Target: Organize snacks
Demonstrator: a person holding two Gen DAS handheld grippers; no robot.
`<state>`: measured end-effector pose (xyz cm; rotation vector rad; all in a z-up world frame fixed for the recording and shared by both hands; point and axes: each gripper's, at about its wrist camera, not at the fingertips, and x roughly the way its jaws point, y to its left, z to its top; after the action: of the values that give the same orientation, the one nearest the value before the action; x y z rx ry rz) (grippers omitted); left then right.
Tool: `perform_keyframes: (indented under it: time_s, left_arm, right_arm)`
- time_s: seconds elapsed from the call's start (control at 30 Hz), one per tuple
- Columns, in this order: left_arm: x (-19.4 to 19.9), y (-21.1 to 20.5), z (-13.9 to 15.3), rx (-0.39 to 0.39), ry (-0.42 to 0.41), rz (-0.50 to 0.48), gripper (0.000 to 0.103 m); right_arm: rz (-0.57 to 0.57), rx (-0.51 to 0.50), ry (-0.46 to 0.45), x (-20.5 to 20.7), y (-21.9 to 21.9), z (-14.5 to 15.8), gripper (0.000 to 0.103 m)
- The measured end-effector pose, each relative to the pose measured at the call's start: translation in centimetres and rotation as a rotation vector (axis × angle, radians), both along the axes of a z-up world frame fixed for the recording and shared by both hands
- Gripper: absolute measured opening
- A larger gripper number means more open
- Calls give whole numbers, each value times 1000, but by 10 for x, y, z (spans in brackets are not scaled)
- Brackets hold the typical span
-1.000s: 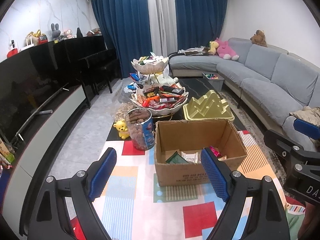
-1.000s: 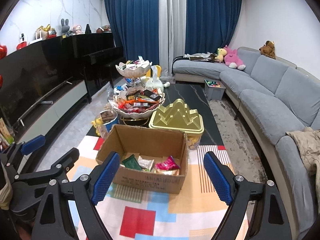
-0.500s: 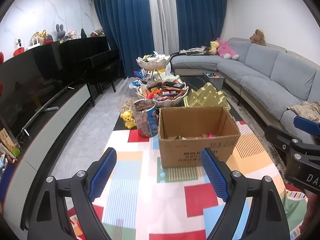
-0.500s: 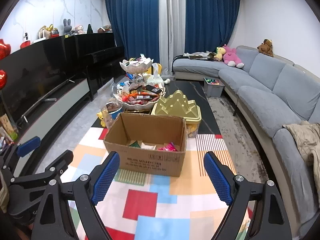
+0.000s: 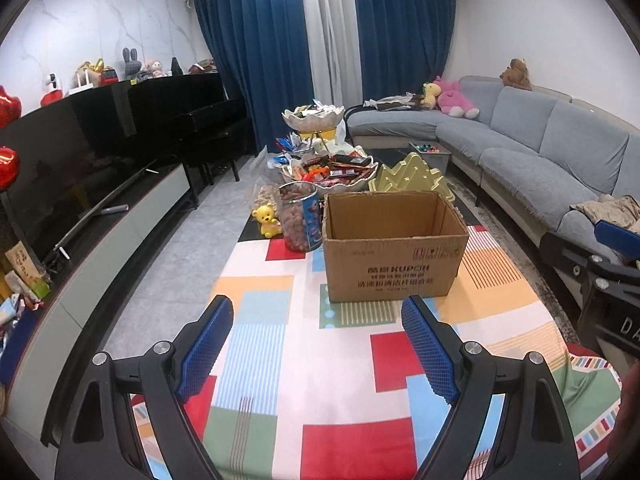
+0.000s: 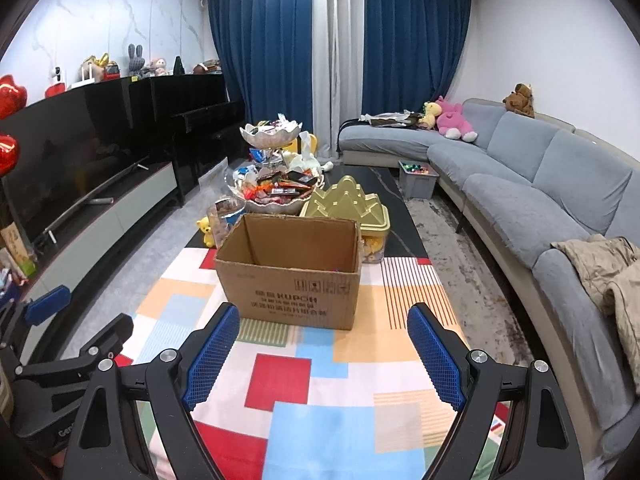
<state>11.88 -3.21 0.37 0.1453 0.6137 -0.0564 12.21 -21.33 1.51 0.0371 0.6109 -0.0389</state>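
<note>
Left gripper (image 5: 318,340) stands with jaws wide apart, nothing between the blue pads (image 5: 206,346); it hangs above the patchwork cloth (image 5: 280,344) on the near end of the table. Right gripper (image 6: 323,350) likewise: jaws wide, empty, above the same cloth, just short of the box. In the left wrist view the right gripper shows at the right edge; in the right wrist view the left gripper sits at the lower left.

Cardboard box (image 5: 394,256) stands upright and open-topped on the cloth, ahead of both grippers, printed side facing them. Its contents cannot be made out from this low angle.

Behind the box, left side: clear jar of nuts (image 5: 301,218) with a blue label, touching or just beside the box corner. A small yellow bear figure (image 5: 266,220) stands left of the jar. Behind the box, right side: gold lidded container (image 6: 348,206) with a peaked lid.

Further back: tiered snack stand, the lower bowl (image 6: 278,194) heaped with wrapped snacks (image 5: 334,168), the upper bowl (image 6: 270,132) also filled.

Room edges: grey sofa (image 6: 532,184) along the right, television (image 5: 60,168) on the left, blue curtains (image 6: 276,60) at the far wall.
</note>
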Motion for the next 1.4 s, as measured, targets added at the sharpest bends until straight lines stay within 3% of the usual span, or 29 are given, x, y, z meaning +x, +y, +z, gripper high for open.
perform_keyframes:
  time_s: [0.33,0.43,0.67,1.4]
  left_arm:
    - [-42,6,-6,7,-16,21,91]
    - [-51,7,-10,8,-11,23,94]
    - [-73,17,-14,-5,-10,56,99]
    - [-128,35,-24,-16,-2,97,102]
  right_arm:
    - [-24,-2,-28,-50,1,-10,87]
    - [-45,12,-25,-62,-2,-14,94]
    - [-75,3,-28,-90,-6,-18,94]
    - [-48,-8,-21,-134,10,-11,94]
